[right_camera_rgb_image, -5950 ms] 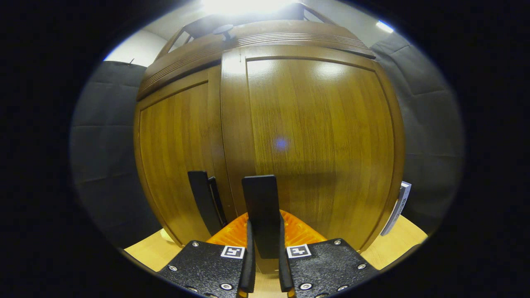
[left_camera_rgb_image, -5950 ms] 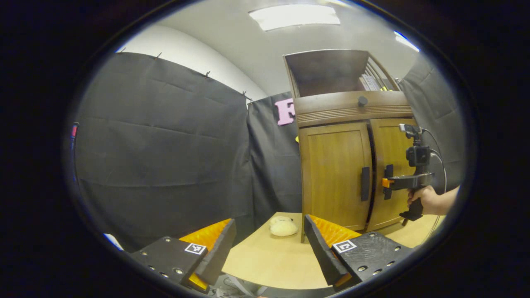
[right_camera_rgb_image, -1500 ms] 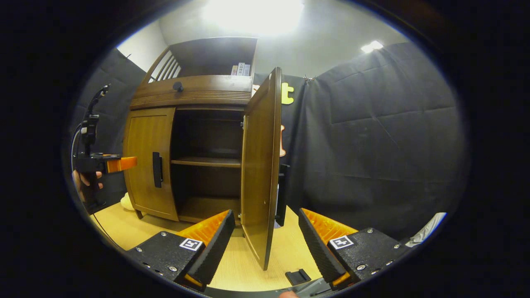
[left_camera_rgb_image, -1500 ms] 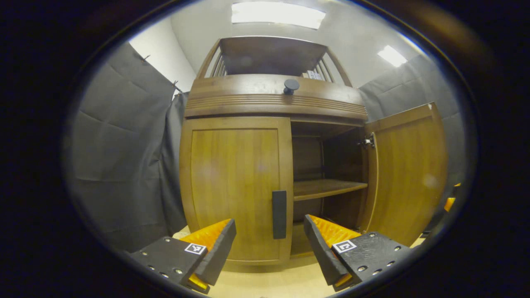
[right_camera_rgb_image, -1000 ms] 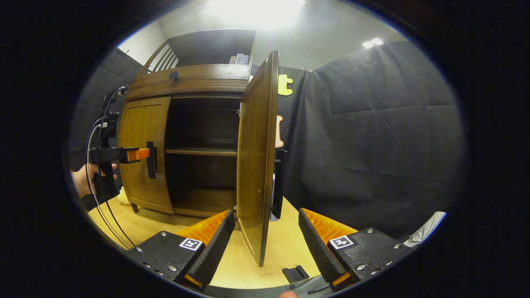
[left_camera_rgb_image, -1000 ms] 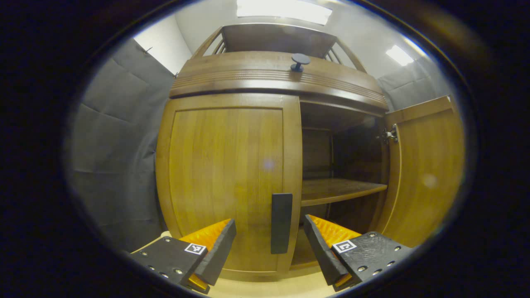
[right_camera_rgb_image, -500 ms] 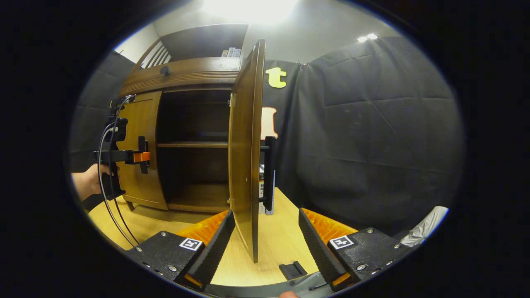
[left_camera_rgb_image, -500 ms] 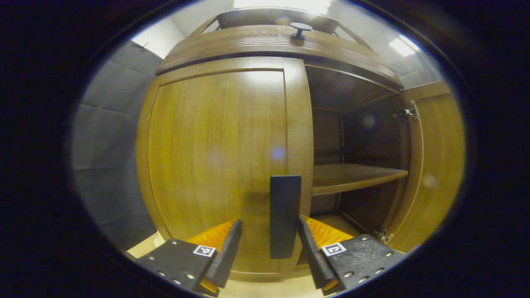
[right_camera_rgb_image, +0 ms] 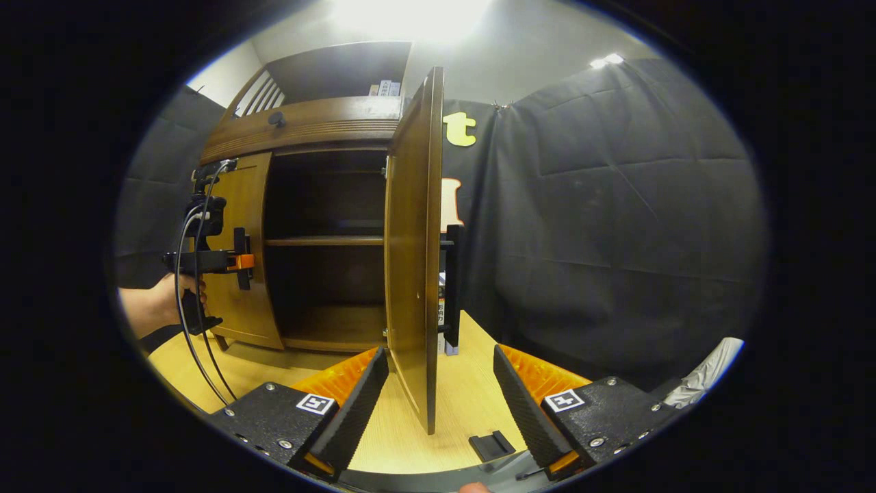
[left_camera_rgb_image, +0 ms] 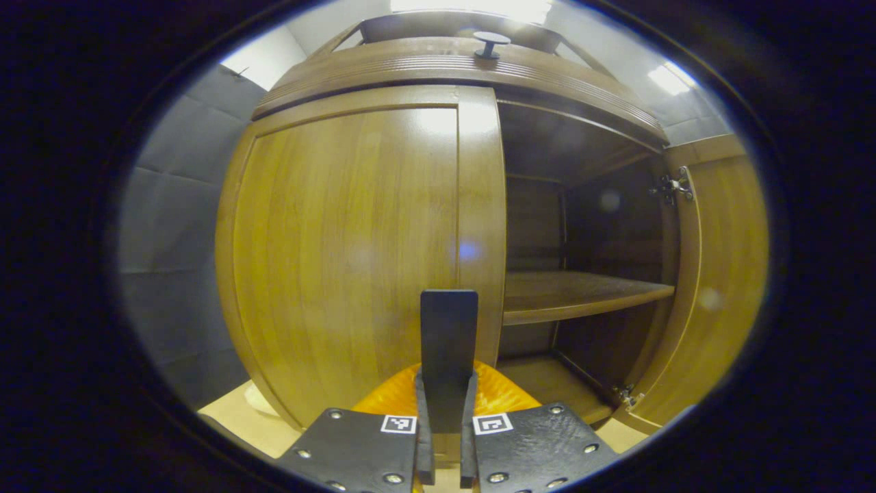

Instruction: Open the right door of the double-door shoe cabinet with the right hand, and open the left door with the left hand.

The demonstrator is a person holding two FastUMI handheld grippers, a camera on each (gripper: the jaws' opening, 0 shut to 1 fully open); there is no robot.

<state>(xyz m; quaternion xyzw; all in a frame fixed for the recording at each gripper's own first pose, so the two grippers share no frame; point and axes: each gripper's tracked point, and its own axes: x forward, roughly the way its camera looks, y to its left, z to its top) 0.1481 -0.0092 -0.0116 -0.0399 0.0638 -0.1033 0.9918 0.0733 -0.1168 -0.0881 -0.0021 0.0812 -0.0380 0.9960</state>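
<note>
The wooden shoe cabinet (left_camera_rgb_image: pixel 438 65) looms close in the left gripper view. Its left door (left_camera_rgb_image: pixel 342 239) is closed, and my left gripper (left_camera_rgb_image: pixel 445 411) is shut on that door's black vertical handle (left_camera_rgb_image: pixel 448 335). The right door (left_camera_rgb_image: pixel 718 274) stands swung wide, showing a bare shelf (left_camera_rgb_image: pixel 582 291). In the right gripper view my right gripper (right_camera_rgb_image: pixel 439 356) is open, with the right door (right_camera_rgb_image: pixel 410 260) edge-on just beyond its fingers and its handle (right_camera_rgb_image: pixel 452 287) on the far face. There the left gripper (right_camera_rgb_image: pixel 236 261), held by a hand (right_camera_rgb_image: pixel 157 301), meets the left door's handle (right_camera_rgb_image: pixel 241 250).
The cabinet stands on a light wooden table (right_camera_rgb_image: pixel 465 404). A small black piece (right_camera_rgb_image: pixel 491 445) lies on it near my right gripper. A white cloth (right_camera_rgb_image: pixel 705 376) sits low at the right. A cream object (left_camera_rgb_image: pixel 256 400) lies by the cabinet's left foot. Black cloth walls surround.
My left gripper has moved in on the left door's handle and shut on it. The right gripper has stayed open near the wide-open right door.
</note>
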